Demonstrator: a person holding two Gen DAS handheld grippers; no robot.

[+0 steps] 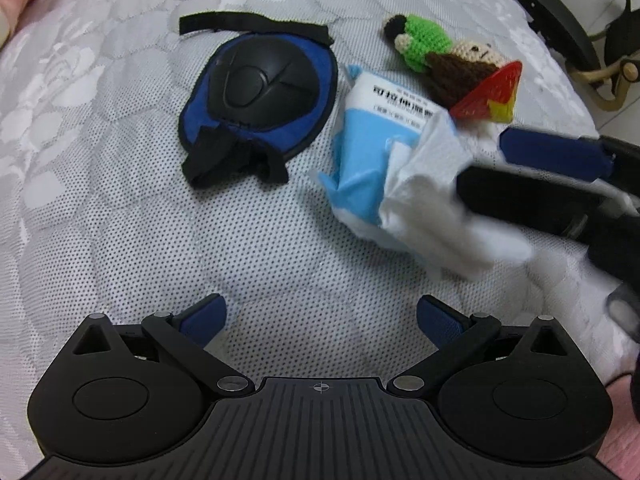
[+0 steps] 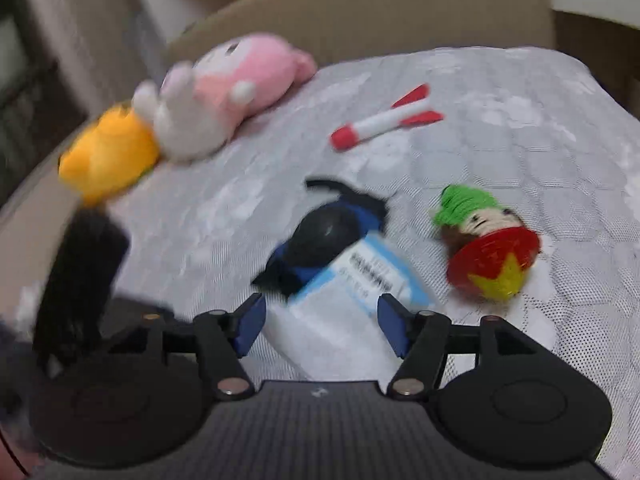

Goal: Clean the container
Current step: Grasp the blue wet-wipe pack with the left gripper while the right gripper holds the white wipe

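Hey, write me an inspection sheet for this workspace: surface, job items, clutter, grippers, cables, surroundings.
Surface: grey quilted mattress.
Job's things: blue tissue pack, white tissue pulled out of it; no container seen.
Clutter: knee pad, crochet doll, red cone, toy rocket, pink plush, yellow plush.
Grippers: left hand-held gripper open, empty; right hand-held gripper open over the pack, no pad pressing on it as far as the blur shows.
Cables: nothing seen.
Surroundings: beige headboard, chair base beside the bed.
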